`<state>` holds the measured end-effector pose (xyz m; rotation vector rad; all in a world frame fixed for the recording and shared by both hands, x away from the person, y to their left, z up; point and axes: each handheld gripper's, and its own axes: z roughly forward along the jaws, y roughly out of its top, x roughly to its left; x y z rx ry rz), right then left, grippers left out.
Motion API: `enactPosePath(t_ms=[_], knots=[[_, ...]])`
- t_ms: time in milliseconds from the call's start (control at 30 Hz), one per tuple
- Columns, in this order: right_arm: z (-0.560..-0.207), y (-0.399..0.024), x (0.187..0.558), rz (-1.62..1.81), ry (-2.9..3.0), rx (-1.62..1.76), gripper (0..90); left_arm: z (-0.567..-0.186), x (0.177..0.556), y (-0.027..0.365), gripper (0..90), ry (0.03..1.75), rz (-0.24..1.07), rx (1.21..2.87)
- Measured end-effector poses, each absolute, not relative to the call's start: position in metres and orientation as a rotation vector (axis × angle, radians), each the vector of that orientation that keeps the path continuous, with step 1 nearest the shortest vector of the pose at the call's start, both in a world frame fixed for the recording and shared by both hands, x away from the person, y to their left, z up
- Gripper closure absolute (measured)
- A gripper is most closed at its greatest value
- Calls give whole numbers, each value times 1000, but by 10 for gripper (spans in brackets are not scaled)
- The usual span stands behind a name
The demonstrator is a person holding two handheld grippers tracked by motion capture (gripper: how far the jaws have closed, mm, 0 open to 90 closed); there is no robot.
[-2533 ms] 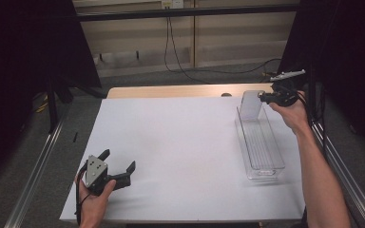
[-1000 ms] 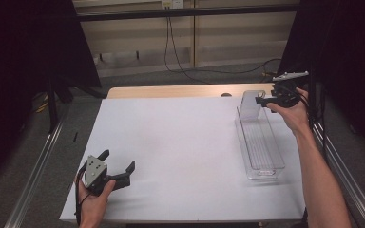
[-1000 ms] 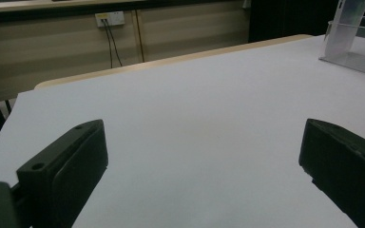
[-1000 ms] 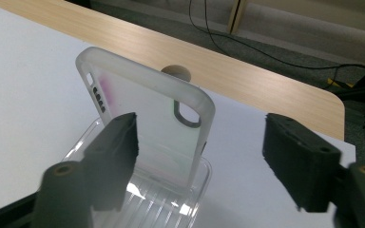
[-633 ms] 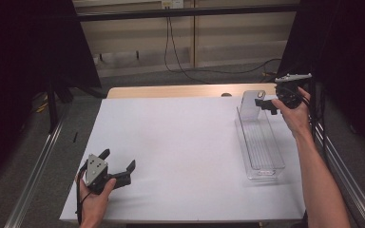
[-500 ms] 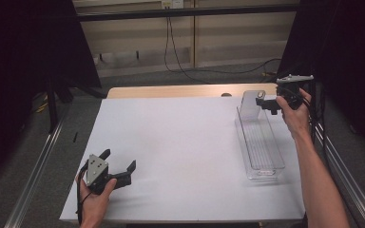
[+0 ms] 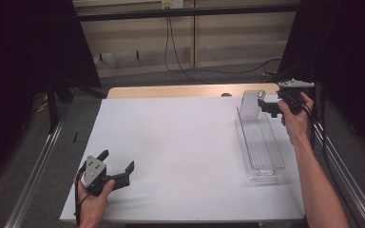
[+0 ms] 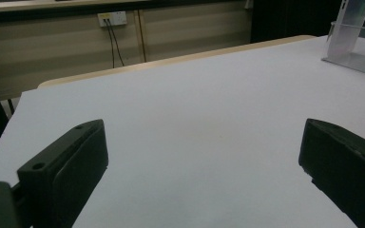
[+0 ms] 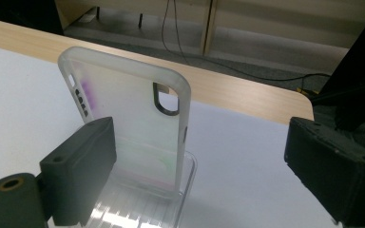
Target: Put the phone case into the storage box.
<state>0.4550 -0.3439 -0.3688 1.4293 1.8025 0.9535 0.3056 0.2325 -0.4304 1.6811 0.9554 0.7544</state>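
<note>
- A translucent, frosted plastic phone case (image 9: 128, 123) with a camera cut-out stands upright at the far end of a long, clear plastic tray (image 7: 261, 147), near the far right corner of the white tabletop (image 7: 180, 142).
- The right gripper (image 9: 199, 166) sits just behind the case with its fingers (image 9: 83, 166) spread wide; they have just been opening. The case stands between them, and neither pad seems to press on it, though where the left finger overlaps the case is hard to read.
- The case appears to lean on the tray's end wall with nothing gripping it. My judgement: it could slide down or topple flat into the tray.
- The nearer risk is the left finger, close beside the case; pulling the gripper away at an angle could catch the case's edge and knock it over or out of the tray.
- The light tray could shift if bumped.
- The left gripper (image 7: 119, 173) rests near the near left corner of the tabletop, fingers released and empty, well apart from the tray.
</note>
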Motion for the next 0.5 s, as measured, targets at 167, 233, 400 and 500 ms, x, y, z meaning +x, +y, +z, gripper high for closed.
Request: enactPosePath(t_ms=[167,233,400,500], knots=[[-370,-340,449,981,1757,1381,72,-428,303,234,28,947,760,1663],[-369,-338,445,1008,1761,1372,55,-428,303,234,28,944,756,1660],[-369,-335,438,1029,1734,1339,47,-427,301,234,28,943,750,1658],[-369,-334,434,1047,1700,1331,43,-427,300,234,28,945,753,1658]])
